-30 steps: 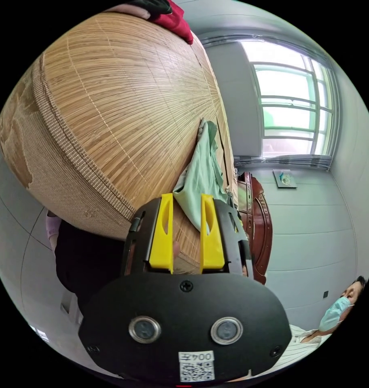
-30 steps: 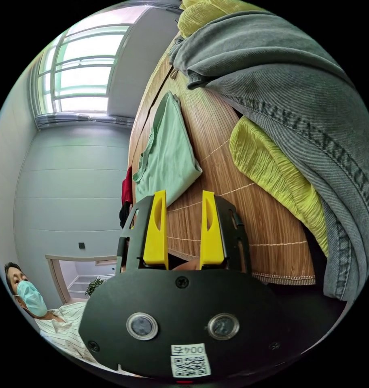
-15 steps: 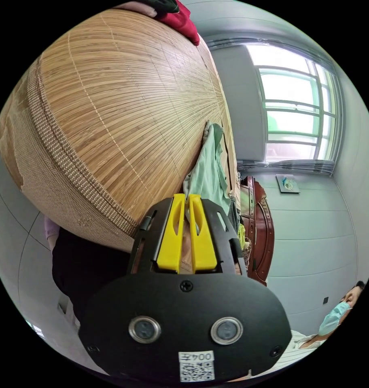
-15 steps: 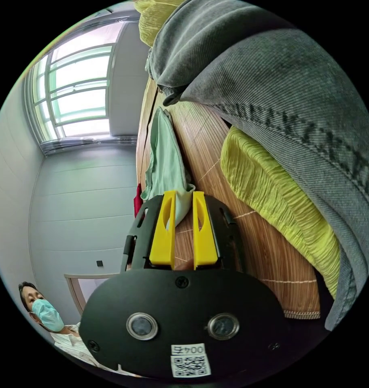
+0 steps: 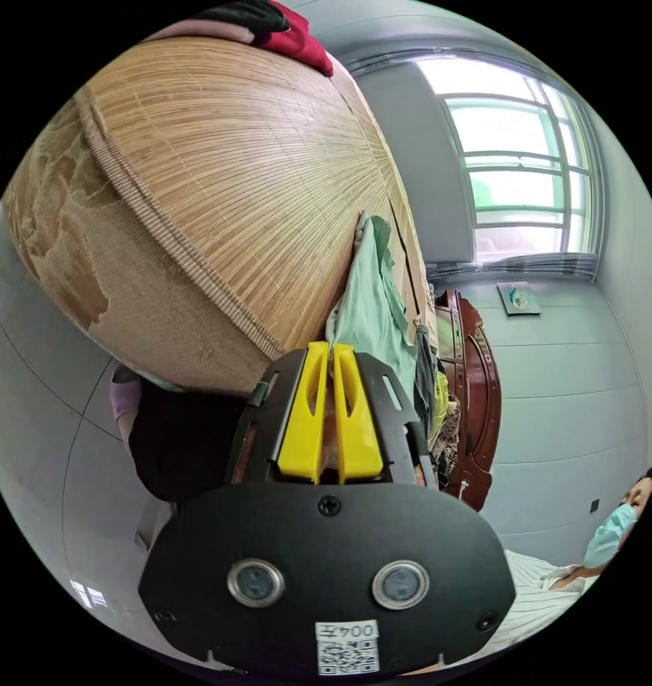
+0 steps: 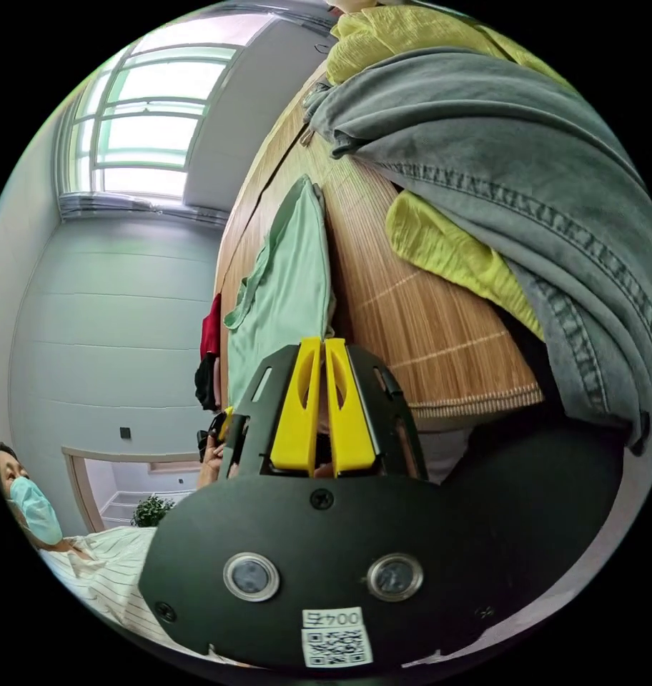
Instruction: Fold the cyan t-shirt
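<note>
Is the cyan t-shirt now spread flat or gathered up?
Gathered up: the cyan t-shirt rises off the bamboo mat in a narrow bunch, each gripper's jaws shut on a corner.

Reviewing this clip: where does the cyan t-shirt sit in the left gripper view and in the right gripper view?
Left gripper view: the cyan t-shirt hangs right of centre, just above the closed yellow jaws of the left gripper, against the bamboo mat.
Right gripper view: it lies left of centre, above the right gripper.
Shared landmark: the window.
</note>
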Tool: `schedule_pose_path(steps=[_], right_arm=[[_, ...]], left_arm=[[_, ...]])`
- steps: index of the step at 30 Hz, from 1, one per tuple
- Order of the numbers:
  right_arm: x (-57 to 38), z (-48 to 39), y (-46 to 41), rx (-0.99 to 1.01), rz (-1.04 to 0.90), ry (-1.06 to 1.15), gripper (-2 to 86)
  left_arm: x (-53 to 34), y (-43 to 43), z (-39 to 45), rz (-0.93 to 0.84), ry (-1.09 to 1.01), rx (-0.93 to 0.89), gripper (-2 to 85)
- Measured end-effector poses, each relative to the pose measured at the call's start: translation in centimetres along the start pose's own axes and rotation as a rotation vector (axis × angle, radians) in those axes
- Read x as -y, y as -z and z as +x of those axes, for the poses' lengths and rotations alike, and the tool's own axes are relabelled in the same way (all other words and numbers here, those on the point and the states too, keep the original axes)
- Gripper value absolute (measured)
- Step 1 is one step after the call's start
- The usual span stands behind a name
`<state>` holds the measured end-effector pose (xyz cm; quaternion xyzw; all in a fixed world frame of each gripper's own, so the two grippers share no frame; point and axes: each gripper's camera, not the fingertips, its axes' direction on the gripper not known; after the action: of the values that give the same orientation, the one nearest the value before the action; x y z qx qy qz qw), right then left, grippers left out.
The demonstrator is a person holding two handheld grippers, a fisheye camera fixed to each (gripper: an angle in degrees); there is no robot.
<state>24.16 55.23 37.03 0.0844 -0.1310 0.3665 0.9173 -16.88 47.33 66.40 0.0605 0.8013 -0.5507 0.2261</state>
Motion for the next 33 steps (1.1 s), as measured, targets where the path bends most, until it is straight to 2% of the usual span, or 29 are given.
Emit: schedule_pose_path(steps=[7, 11, 13, 15, 20, 24, 27, 33], right_arm=[[-1.0, 0.3, -1.9, -0.032, -0.079, -0.052, 3.5], [-0.5, -3.9, -0.5, -0.315, -0.041, 0.104, 4.7], [-0.2, -5.6, -0.2, -0.417, -0.019, 0.169, 4.8], [0.4, -7.5, -0.8, -0.459, -0.013, 0.235, 4.9], [4.1, -15.0, -7.9, -0.340, -0.073, 0.435, 4.3], [7.7, -20.6, -15.1, -0.316, -0.132, 0.571, 0.6], [11.5, -24.2, -21.2, -0.309, -0.246, 0.639, -0.4], [16.8, -28.4, -30.7, -0.356, -0.497, 0.766, -0.7]], left_arm=[[-1.8, 0.1, -3.0, -0.008, 0.053, -0.154, 1.3], [-2.7, 2.6, -2.4, 0.103, 0.033, -0.073, 0.8], [-3.3, 4.4, -1.5, 0.207, 0.007, 0.020, 0.5], [-3.2, 4.2, 0.6, 0.237, -0.082, 0.090, 0.4], [-2.2, -4.0, 9.6, 0.120, -0.423, 0.146, 0.2], [-1.2, -13.7, 14.6, -0.012, -0.611, 0.359, 0.1], [-0.4, -18.3, 13.5, -0.119, -0.588, 0.447, 0.1], [-0.1, -19.2, 10.8, -0.137, -0.577, 0.298, 0.2]])
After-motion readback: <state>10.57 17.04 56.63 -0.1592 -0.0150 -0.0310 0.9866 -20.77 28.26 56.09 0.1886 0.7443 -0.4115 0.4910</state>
